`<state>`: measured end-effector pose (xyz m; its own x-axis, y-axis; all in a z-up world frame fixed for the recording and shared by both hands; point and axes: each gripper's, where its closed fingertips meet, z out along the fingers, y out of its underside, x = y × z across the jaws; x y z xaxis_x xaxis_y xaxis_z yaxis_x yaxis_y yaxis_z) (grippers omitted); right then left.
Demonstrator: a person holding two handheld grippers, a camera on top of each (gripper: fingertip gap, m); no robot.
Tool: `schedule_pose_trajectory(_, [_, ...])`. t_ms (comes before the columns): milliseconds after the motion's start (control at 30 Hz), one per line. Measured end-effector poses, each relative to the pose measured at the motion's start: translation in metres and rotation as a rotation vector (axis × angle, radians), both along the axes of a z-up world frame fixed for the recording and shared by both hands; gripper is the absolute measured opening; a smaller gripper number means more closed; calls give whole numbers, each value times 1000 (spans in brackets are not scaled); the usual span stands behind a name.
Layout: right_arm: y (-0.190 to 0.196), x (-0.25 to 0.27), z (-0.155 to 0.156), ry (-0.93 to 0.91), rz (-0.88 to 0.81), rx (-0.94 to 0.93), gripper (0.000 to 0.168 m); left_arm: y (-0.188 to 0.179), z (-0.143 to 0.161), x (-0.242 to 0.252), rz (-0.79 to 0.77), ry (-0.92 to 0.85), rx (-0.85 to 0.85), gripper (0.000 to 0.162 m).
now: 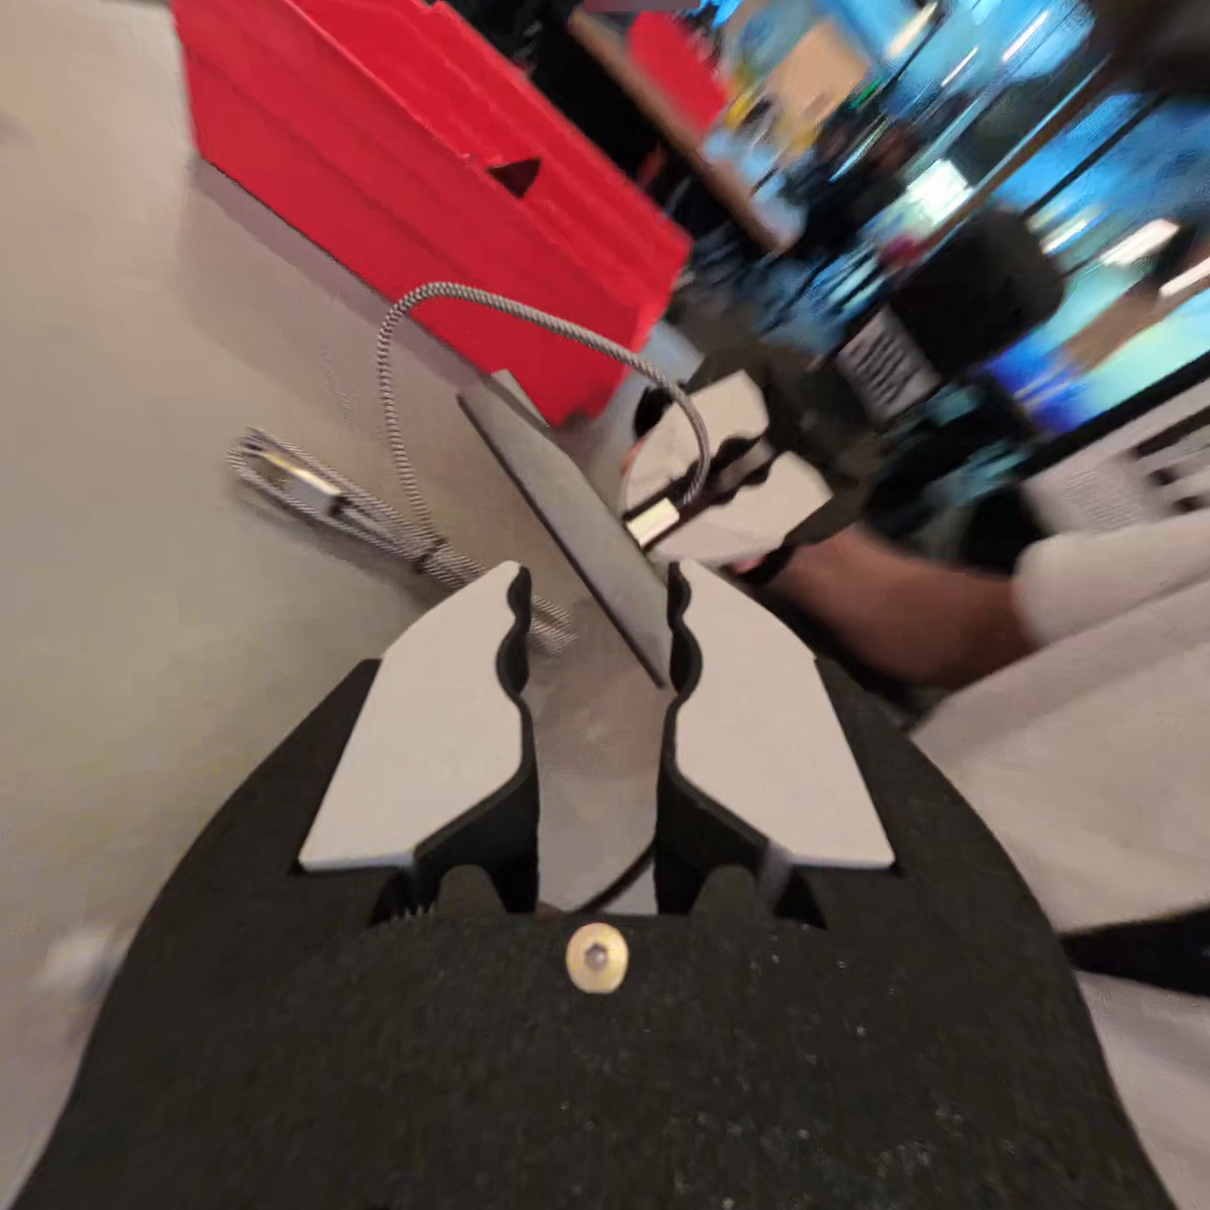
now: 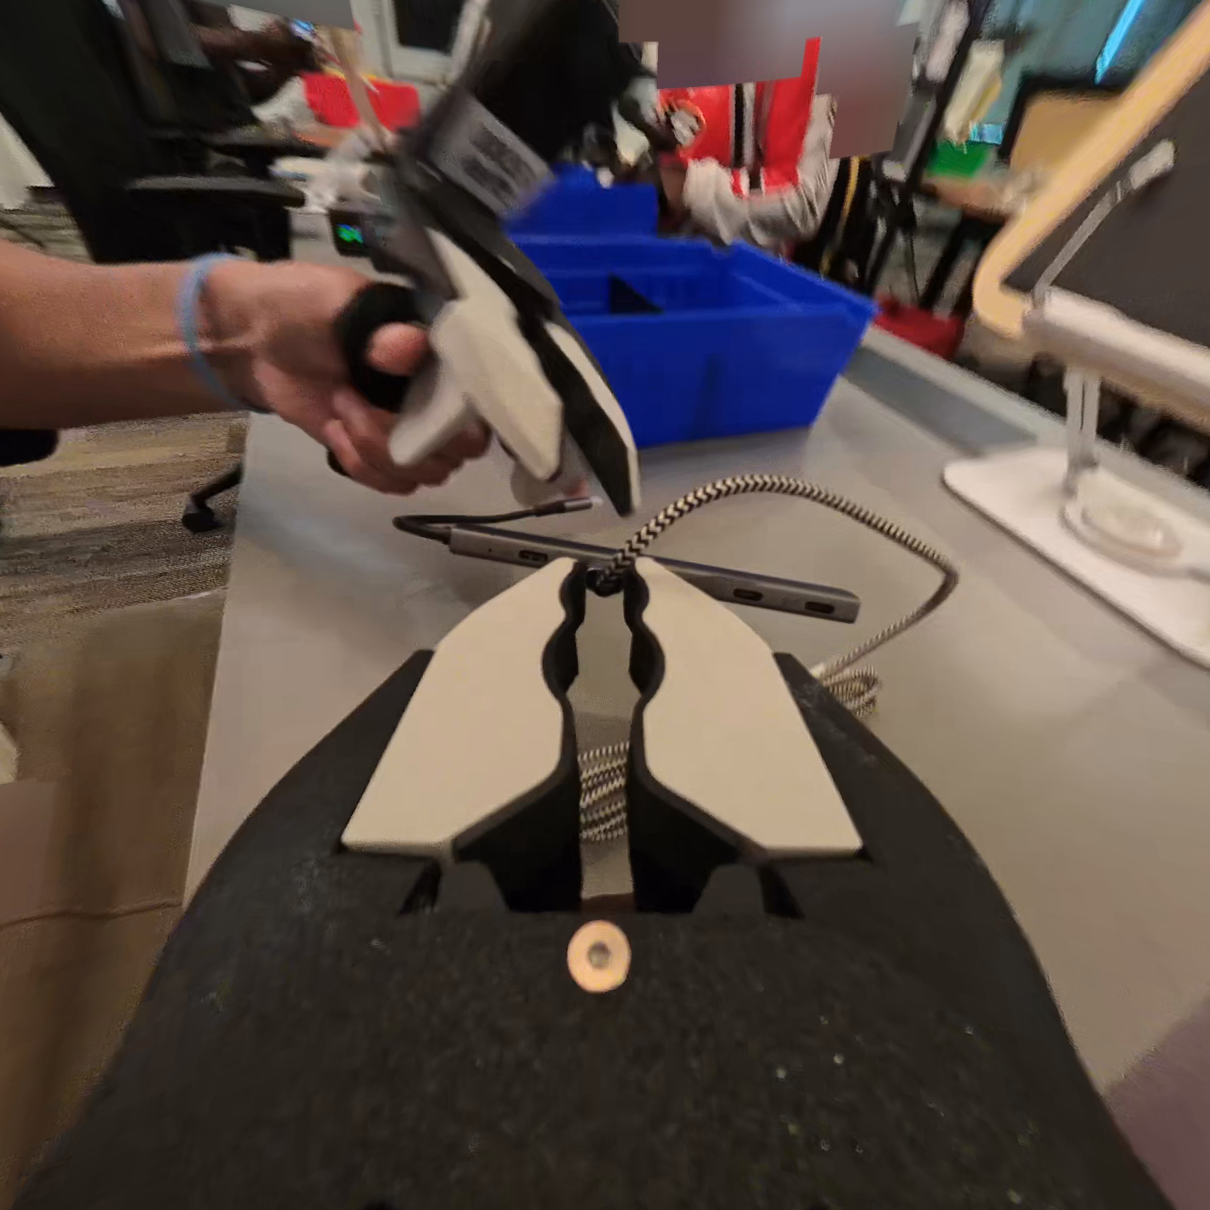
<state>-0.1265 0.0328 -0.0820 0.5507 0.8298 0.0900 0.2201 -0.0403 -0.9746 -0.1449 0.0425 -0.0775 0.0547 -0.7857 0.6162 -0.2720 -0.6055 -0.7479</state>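
Grey table [image 2: 982, 753], blue bin [image 2: 707, 340] at its back, red bin [image 1: 406, 196] by the far edge.

Left gripper [image 1: 596, 589]: fingers part-way apart, grey USB hub [image 1: 576, 524] tilted between them; contact on the right finger, left side unclear.

Right gripper [image 2: 605, 576]: fingers closed tight on the braided cable [image 2: 818, 497] near its plug. Plug tip sits at the hub edge; whether it's seated is hidden.
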Motion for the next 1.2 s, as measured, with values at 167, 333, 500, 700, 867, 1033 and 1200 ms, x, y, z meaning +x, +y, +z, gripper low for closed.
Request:
schedule_pose_trajectory(167, [-17, -12, 19, -48, 23, 244, 11, -24, 3, 3, -202, -158, -364, 38])
schedule_pose_trajectory(333, [-28, -24, 19, -64, 76, 298, 11, -56, 10, 5, -386, -225, -492, 24])
schedule_pose_trajectory(500, [-26, -21, 15, -28, 90, 234, 10, -51, 11, 3, -354, -250, -433, 12])
schedule_pose_trajectory(700, [-28, -21, 15, 27, 135, 151, 10, -51, 9, 2, -351, -244, -400, 12])
schedule_pose_trajectory(867, [-27, -19, 11, 21, 142, 131, 10, -50, 7, 3, -342, -243, -430, 10])
schedule_pose_trajectory(1033, [-26, -22, 9, 10, 107, 154, 12, -50, 3, 2, -342, -193, -478, 10])
schedule_pose_trajectory(1200, [-23, -23, -2, -69, 77, 161, 11, -49, -5, 1, -329, -147, -520, 10])
